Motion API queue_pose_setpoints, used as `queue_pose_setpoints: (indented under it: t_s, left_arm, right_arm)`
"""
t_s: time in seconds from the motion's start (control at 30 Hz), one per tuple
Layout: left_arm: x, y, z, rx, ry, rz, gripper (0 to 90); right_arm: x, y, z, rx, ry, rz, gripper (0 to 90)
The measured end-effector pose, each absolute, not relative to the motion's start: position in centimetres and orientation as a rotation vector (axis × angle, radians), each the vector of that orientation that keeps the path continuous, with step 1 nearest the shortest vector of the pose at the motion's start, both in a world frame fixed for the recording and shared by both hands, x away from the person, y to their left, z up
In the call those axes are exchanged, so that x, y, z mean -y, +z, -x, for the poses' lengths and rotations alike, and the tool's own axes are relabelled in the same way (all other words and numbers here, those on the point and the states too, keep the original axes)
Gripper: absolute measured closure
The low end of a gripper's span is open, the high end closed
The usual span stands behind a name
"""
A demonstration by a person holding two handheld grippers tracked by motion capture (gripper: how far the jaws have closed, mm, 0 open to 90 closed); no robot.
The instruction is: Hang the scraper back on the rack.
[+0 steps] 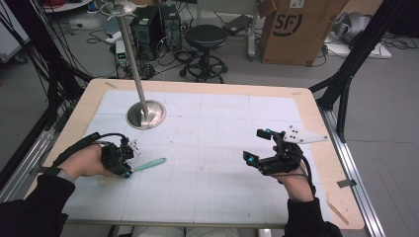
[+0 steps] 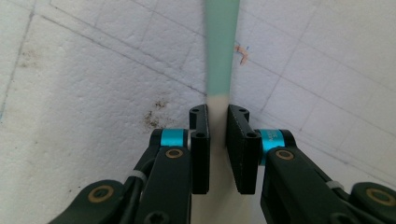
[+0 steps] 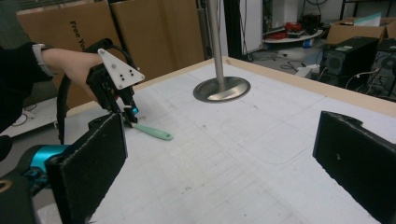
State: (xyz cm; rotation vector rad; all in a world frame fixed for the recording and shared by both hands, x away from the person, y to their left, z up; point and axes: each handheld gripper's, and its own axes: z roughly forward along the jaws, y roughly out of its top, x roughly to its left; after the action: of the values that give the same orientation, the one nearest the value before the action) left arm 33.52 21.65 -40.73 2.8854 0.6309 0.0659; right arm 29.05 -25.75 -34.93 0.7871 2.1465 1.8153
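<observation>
A slim tool with a mint-green handle [image 1: 150, 164] [image 3: 154, 133] and a cream end lies on the white gridded mat [image 1: 212, 148]. My left gripper [image 1: 128, 171] [image 3: 131, 113] is tilted down over the cream end at the table's left. In the left gripper view its two black pads [image 2: 200, 140] sit against both sides of the cream strip, with the green handle [image 2: 221, 46] running away ahead of my left gripper [image 2: 218, 112]. My right gripper [image 1: 255, 145] [image 3: 222, 163] hovers at the right of the table, its jaws wide apart and nothing between them.
A steel pole on a round dish-shaped base [image 1: 146, 114] [image 3: 222, 88] stands at the mat's far left. The wooden table edge [image 1: 321, 148] frames the mat. Beyond the table are a black stool [image 1: 206, 37], a cardboard box [image 1: 296, 29] and computer cases.
</observation>
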Motion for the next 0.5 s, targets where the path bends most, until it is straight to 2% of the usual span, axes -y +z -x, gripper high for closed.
queue_pose_setpoints:
  t_s: [0.2, 0.5]
  left_arm:
    - [-22.3, -40.6, -33.4, -0.659, 0.094, -2.832, 80.4]
    - [-25.0, -38.1, -32.8, -0.694, 0.161, -2.582, 80.4]
  right_arm:
    - [25.9, -34.9, -29.1, -2.141, 1.821, -0.788, 1.8]
    - [26.2, -34.9, -29.1, -2.126, 1.818, -0.798, 1.8]
